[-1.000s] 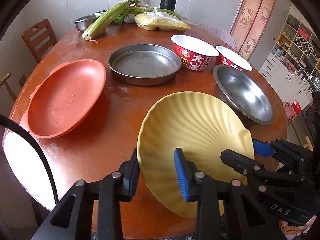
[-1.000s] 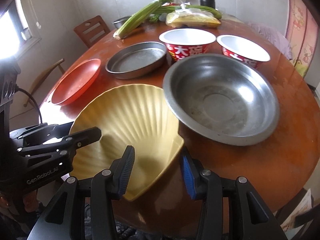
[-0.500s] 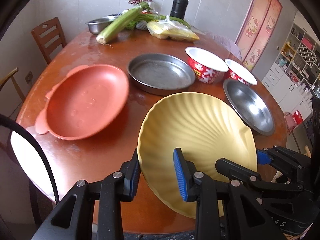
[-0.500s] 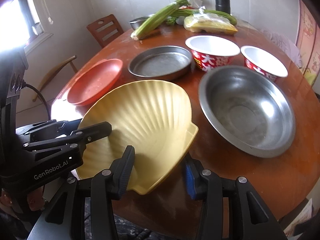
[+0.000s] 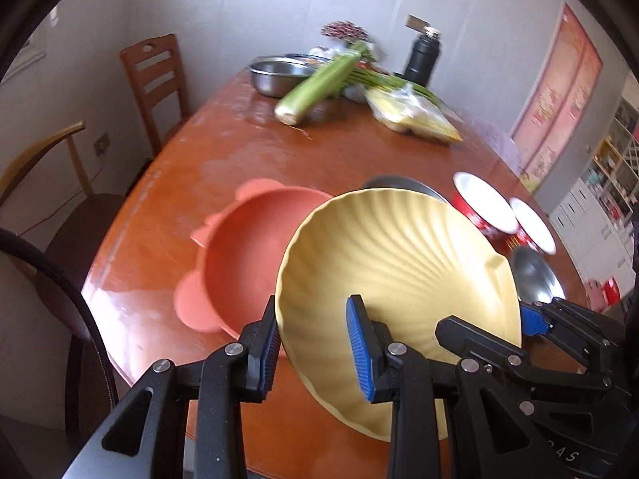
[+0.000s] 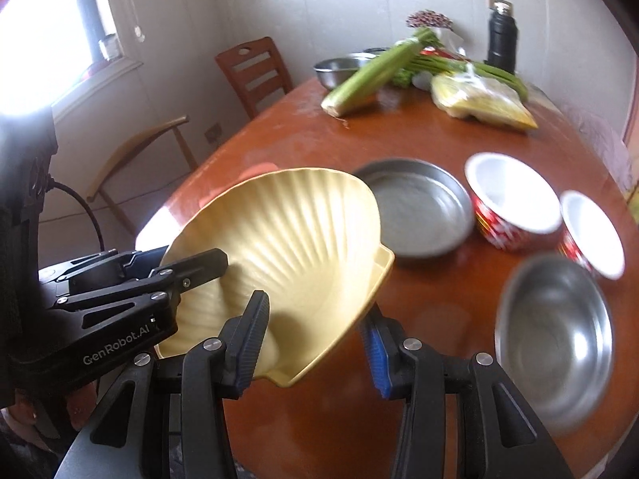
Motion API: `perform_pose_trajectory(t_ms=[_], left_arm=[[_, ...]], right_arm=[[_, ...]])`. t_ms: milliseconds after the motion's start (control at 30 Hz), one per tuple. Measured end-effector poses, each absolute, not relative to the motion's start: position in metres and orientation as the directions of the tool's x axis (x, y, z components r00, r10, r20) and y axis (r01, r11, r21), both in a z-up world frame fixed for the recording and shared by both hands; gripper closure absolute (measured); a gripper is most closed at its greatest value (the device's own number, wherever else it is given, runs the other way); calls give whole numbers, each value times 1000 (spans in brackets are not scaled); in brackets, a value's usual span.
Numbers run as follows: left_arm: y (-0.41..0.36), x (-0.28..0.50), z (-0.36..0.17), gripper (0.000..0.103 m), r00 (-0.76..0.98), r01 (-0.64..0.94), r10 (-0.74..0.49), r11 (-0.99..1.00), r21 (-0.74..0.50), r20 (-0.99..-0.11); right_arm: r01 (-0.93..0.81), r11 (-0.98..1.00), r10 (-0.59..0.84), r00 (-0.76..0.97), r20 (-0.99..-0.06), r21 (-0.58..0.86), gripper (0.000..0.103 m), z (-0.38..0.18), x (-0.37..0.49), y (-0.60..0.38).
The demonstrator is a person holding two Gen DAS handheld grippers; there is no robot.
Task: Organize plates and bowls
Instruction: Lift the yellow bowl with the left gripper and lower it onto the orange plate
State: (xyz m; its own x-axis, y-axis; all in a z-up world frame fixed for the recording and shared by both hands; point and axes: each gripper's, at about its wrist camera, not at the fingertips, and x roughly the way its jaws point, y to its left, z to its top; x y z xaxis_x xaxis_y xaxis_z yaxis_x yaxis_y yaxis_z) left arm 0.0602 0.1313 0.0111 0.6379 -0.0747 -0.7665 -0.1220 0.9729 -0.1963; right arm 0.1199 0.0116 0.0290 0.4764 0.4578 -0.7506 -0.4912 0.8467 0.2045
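My left claw (image 5: pixel 315 349) is clenched on the near rim of the yellow shell plate (image 5: pixel 399 279), one pad under the edge and one on the ribbed inside, and my right claw (image 6: pixel 315 327) grips the opposite edge by the flat hinge end, so the plate hangs between the two, tilted and clear of the surface (image 5: pixel 223 151). My worry starts at those pads: both bite only a thin band of a smooth, curved rim, and if the two hands drift apart or twist against each other the rim could slide out of one grip, leaving the plate to swing from the other. Just beyond and below the plate sits the orange plate (image 5: pixel 247 255), which I judge to be the likely stacking place; setting down while this tilted could catch its eared rim and shove it toward the surface edge. Further right, the flat steel pan (image 6: pixel 415 211), the two red bowls (image 6: pixel 513 203) and the steel bowl (image 6: pixel 553 339) stand close together, so a wide swing could knock them.
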Motion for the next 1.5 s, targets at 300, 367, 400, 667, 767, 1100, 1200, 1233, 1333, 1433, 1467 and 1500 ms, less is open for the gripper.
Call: perform_pose_trajectory(t_ms=[300,367,400,667,767,1100,1200,1233,1333,1433,1467,1500], left_arm=[[166,86,2,71,624,-188,-13,968,-166,-782],[169,89,-2,71,616,-193,-10,967,-164,-788],[170,90,-4,71,614,-197,-5,968,-159,-789],[176,95,-17,71,600,-203,-7,966,-161,-800],[178,95,-19,71,599,-204,-8,966,-162,-801],[184,94,-14,71,608,-225,16,962,-152,-794],[186,93,-13,71,608,-237,30,961,-145,-793],[187,93,-12,71,609,-238,26,960,-151,-793],[189,91,-11,71,611,-243,28,958,-153,-791],[189,88,-8,71,616,-239,20,957,-163,-788],[189,87,-7,71,618,-238,18,957,-165,-786],[189,86,-6,71,620,-236,16,957,-167,-784]], right_arm=[[-522,825,474,432,-767,216,56,22,155,51],[-519,828,468,430,-772,213,56,18,161,57],[-519,829,463,429,-776,208,56,16,163,59],[-510,839,436,416,-798,192,55,5,173,71],[-510,842,424,421,-802,178,56,4,174,73],[-512,840,422,410,-808,179,56,3,174,75],[-519,838,420,414,-808,170,56,4,171,76],[-520,838,416,415,-809,164,56,4,170,77],[-523,839,406,415,-814,152,56,3,169,78],[-531,836,399,421,-815,135,56,4,165,80],[-535,835,399,424,-813,131,56,5,164,80],[-537,834,400,426,-812,129,55,5,162,80]])
